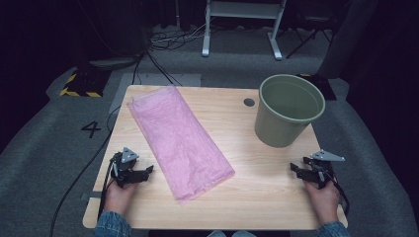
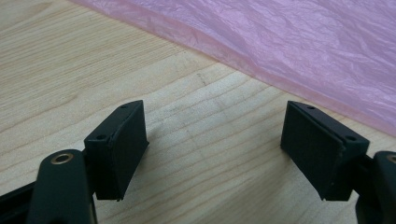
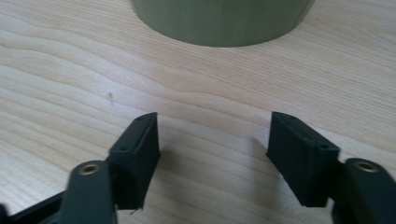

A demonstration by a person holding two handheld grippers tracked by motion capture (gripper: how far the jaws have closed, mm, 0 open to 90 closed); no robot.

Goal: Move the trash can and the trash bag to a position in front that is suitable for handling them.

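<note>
A pink plastic bag (image 1: 179, 139) lies flat and folded on the wooden table (image 1: 247, 173), running from the far left toward the near middle. An empty olive-green bin (image 1: 287, 109) stands upright at the far right. My left gripper (image 1: 148, 171) rests low at the near left, open and empty, just left of the bag's near end. In the left gripper view its jaws stand wide apart over bare wood (image 2: 210, 140), with the pink bag's edge (image 2: 280, 51) a little ahead. My right gripper (image 1: 294, 169) sits at the near right, open and empty, with the green bin's base (image 3: 219, 21) ahead of it.
A round cable hole (image 1: 249, 102) is in the table's far side beside the bin. Grey carpet surrounds the table, with cables, a white frame leg (image 1: 206, 34) and a yellow-black striped block (image 1: 79, 86) beyond.
</note>
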